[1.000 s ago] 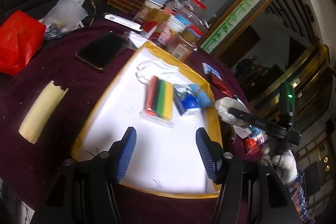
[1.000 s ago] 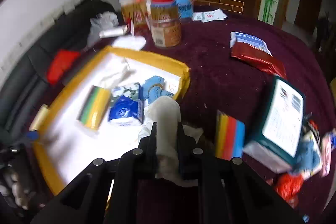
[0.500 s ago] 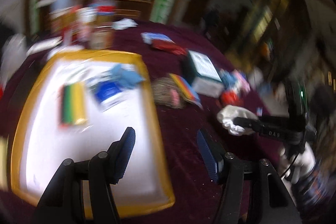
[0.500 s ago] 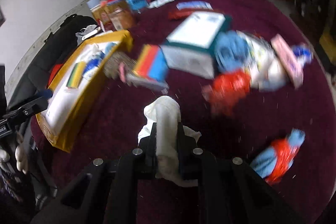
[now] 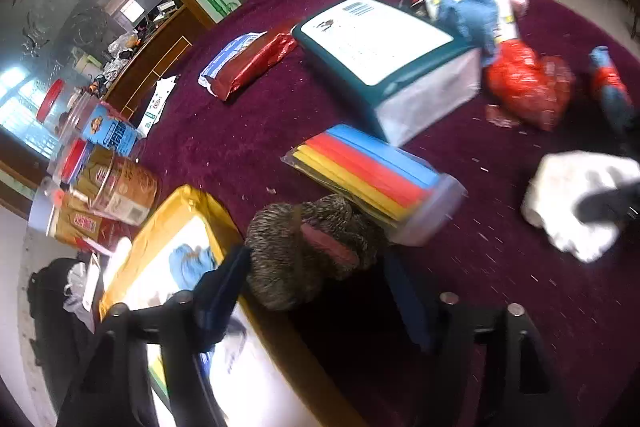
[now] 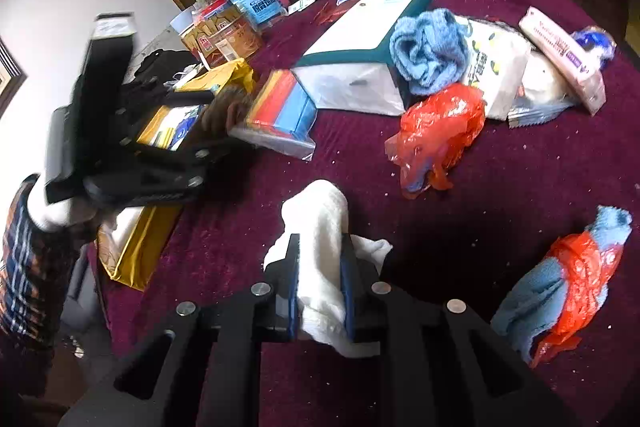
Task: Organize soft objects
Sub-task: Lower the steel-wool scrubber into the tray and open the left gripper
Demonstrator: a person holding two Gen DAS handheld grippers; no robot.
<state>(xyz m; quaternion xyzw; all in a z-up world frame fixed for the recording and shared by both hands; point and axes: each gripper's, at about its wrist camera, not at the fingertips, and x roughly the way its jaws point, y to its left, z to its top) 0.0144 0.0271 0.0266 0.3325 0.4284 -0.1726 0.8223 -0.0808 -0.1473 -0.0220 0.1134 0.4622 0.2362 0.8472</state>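
Jaws of the left gripper (image 5: 316,291) are opening around the speckled knit bundle (image 5: 308,247), having swung off the tray (image 5: 180,203), while the right gripper (image 6: 320,283) is staying clamped on the white cloth (image 6: 320,223)

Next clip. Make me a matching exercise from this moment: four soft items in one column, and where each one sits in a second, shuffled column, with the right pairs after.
Items
1. white cloth
2. speckled brown knit
3. light blue knit
4. red plastic bag

Places
A. between the opening jaws of the left gripper, by the yellow tray
B. bare on the maroon tablecloth, in front of the teal box
C. clamped in the right gripper
D. bunched against the teal box and the white packet

Pairs: 1-C, 2-A, 3-D, 4-B
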